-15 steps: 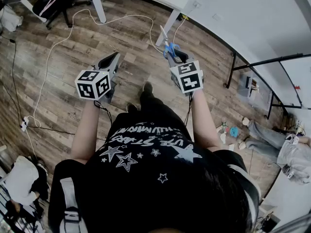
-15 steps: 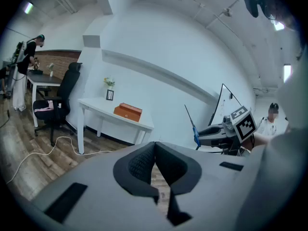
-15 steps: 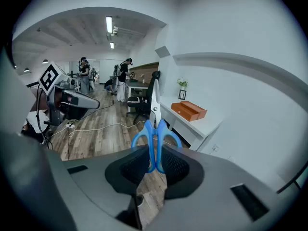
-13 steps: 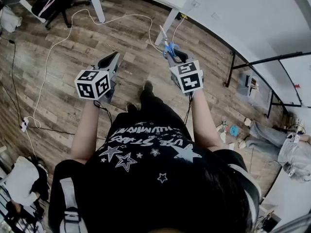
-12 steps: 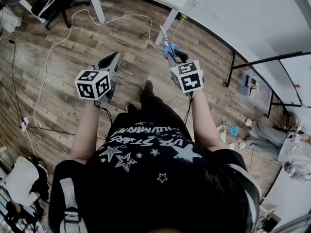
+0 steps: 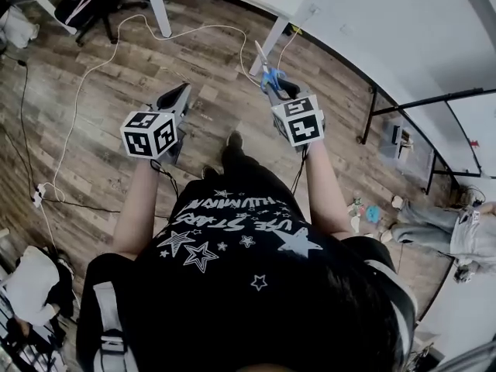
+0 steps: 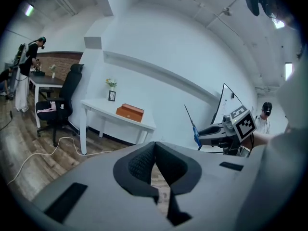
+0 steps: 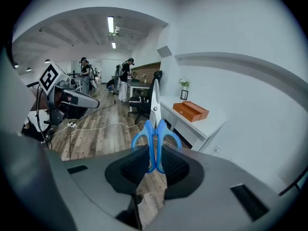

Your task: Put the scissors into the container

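Blue-handled scissors (image 8: 155, 137) stand upright in my right gripper (image 8: 154, 163), which is shut on their handles; the steel blades (image 8: 155, 102) point up and away. From the head view the scissors (image 6: 267, 74) stick out past the right gripper (image 6: 276, 88) toward a white table. On that table (image 8: 204, 125) sits an orange open box (image 8: 191, 110), the container, some way beyond the blades. My left gripper (image 7: 155, 159) is shut with nothing between its pads; in the head view the left gripper (image 6: 177, 98) hangs over the wood floor.
A white cable (image 6: 93, 68) snakes over the wood floor (image 6: 101, 107). An office chair (image 7: 62, 105) stands left of the white table (image 7: 120, 118) and its orange box (image 7: 130, 112). A black-framed whiteboard (image 6: 434, 130) is at the right. People stand far off (image 8: 125, 78).
Both grippers hold almost still, the scissors unchanged in the right one. The view shifts slightly, and a person at the lower right of the floor moves.
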### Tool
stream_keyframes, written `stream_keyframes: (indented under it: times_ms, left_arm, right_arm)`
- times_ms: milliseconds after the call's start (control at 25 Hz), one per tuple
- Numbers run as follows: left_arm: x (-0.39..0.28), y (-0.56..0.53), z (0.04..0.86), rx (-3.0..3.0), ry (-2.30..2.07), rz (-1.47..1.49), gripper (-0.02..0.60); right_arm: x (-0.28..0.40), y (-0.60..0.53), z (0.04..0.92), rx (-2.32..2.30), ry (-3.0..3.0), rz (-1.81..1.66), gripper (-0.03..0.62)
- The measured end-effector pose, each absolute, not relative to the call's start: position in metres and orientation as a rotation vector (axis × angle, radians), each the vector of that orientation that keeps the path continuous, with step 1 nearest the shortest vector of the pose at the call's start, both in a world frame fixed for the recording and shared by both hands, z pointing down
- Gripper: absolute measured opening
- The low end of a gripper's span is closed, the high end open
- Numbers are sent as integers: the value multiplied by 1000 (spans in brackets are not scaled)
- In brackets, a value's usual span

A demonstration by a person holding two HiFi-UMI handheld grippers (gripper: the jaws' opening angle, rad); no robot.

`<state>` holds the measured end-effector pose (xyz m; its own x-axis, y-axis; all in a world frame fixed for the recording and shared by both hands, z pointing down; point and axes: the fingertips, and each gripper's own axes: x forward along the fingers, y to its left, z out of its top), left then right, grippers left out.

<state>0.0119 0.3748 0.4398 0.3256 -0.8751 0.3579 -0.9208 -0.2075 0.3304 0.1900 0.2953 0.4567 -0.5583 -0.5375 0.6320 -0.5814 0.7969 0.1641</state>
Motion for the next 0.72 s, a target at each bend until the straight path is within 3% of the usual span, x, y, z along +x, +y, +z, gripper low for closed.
stream_keyframes:
  times_ms: [720]
  left_arm:
    - [-29, 305, 470, 2025, -1565, 168, 20]
  right_arm:
    - [151, 219, 484, 786, -2321, 185, 98]
